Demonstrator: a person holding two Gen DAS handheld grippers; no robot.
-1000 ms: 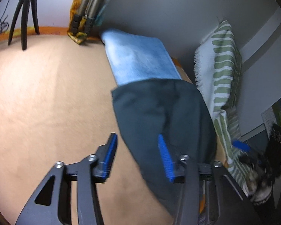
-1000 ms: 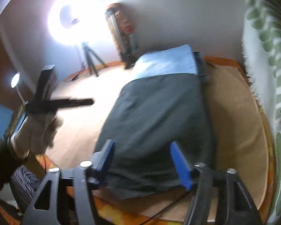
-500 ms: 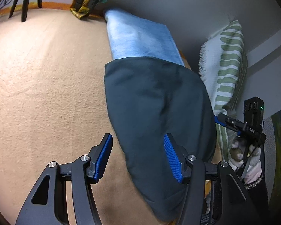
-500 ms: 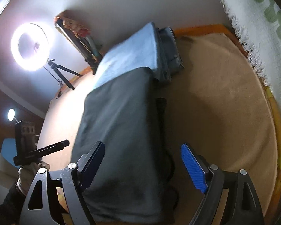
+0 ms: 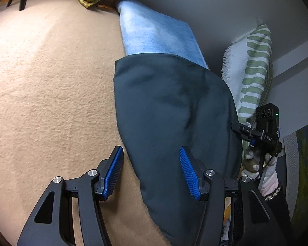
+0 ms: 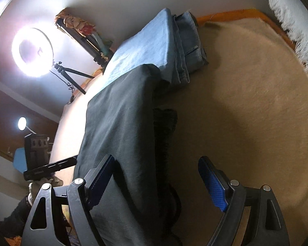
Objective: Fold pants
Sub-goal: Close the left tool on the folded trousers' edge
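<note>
Dark pants [image 5: 170, 110]: I see them folded into a long strip on the tan blanket [image 5: 51, 94], running from 6 o'clock up toward 12 o'clock in my left view; their far end overlaps the light blue jeans [image 5: 154, 34].
Light blue jeans: folded, lying at 12 o'clock beyond the dark pair; in my right view their stacked denim edges [image 6: 186, 47] show on the 1 o'clock side.
Left claw [image 5: 152, 172]: my jaws stand partly apart, pads touching nothing; the near left edge of the dark pants lies between them, under the right pad.
Right claw [image 6: 156, 184]: jaws wide, gripping nothing; the left finger hangs over the dark pants, the right finger over bare blanket, with the pants' right edge between them.
Black ribbed cloth [image 6: 166, 127]: pokes out beside the dark pants' right edge, at the centre of my right view.
Right hand [image 5: 260, 164]: gloved, holding the other rig at 4 o'clock in the left view, just beside the pants.
Striped pillow [image 5: 254, 69]: green and white, at 2 o'clock against the wall.
Ring light [image 6: 32, 51]: lit, on a tripod at 10 o'clock.
</note>
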